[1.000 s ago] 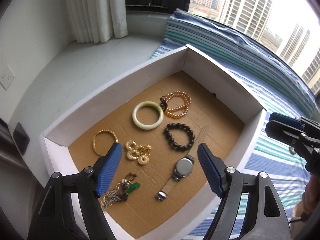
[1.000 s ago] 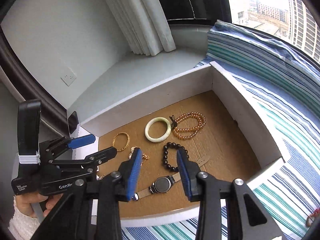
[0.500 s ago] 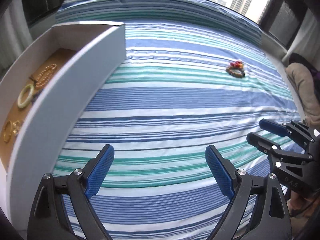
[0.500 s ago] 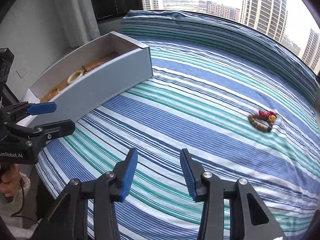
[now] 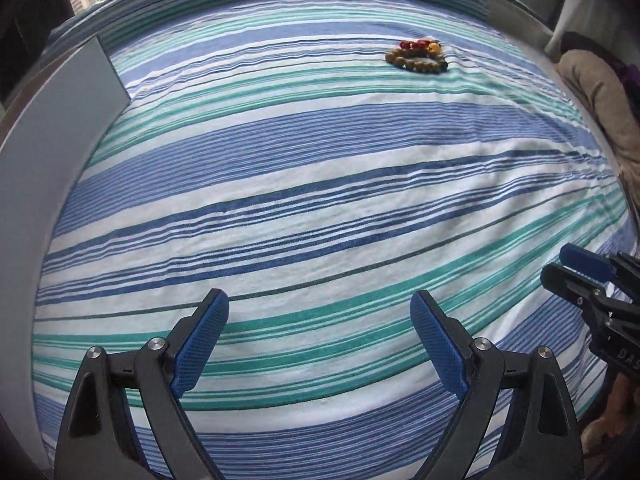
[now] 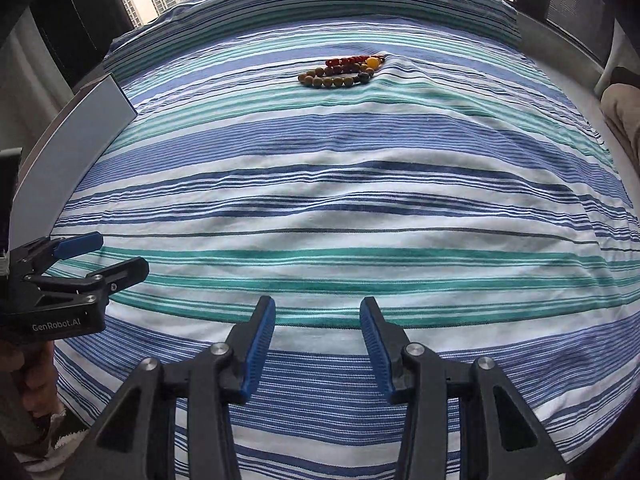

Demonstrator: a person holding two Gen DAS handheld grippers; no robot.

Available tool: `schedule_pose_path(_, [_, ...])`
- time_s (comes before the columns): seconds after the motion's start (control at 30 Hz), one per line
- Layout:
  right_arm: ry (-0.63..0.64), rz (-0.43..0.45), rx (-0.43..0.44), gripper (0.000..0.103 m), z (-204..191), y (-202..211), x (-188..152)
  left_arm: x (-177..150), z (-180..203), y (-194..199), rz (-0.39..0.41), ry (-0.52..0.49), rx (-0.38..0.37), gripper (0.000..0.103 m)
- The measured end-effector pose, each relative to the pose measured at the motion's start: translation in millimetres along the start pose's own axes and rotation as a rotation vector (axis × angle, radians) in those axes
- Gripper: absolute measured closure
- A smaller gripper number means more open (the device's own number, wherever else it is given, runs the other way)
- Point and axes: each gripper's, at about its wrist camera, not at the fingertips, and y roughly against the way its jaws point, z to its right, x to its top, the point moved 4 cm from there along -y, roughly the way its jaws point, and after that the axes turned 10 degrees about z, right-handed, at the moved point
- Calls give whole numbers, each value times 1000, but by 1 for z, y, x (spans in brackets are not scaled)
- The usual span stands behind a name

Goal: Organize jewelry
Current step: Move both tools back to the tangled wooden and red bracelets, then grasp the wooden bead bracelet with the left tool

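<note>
A beaded bracelet (image 5: 417, 57) with brown, red and yellow beads lies on the striped bedspread, far ahead of both grippers; it also shows in the right wrist view (image 6: 342, 71). The white jewelry box (image 5: 52, 128) stands at the left edge, only its outer wall showing; it also shows in the right wrist view (image 6: 76, 140). My left gripper (image 5: 320, 332) is open and empty above the bedspread. My right gripper (image 6: 318, 332) is open and empty, to the right of the left one.
The blue, green and white striped bedspread (image 6: 360, 200) fills both views. A beige cushion (image 5: 600, 112) lies at the right edge of the bed. Windows with high-rise buildings are behind the bed.
Both grippers have swung right, away from the open jewelry box and over the bed. The bracelet on the bedspread has come into view and now lies ahead, nearer the middle.
</note>
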Motion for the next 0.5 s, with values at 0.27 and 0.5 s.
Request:
schedule_pose_path(0.27, [-97, 25, 47, 58, 20, 6, 0, 83, 30, -24, 10, -59, -112, 10])
schedule_pose_path(0.5, [-146, 40, 76, 58, 36, 16, -2, 181, 61, -88, 29, -114, -100, 14])
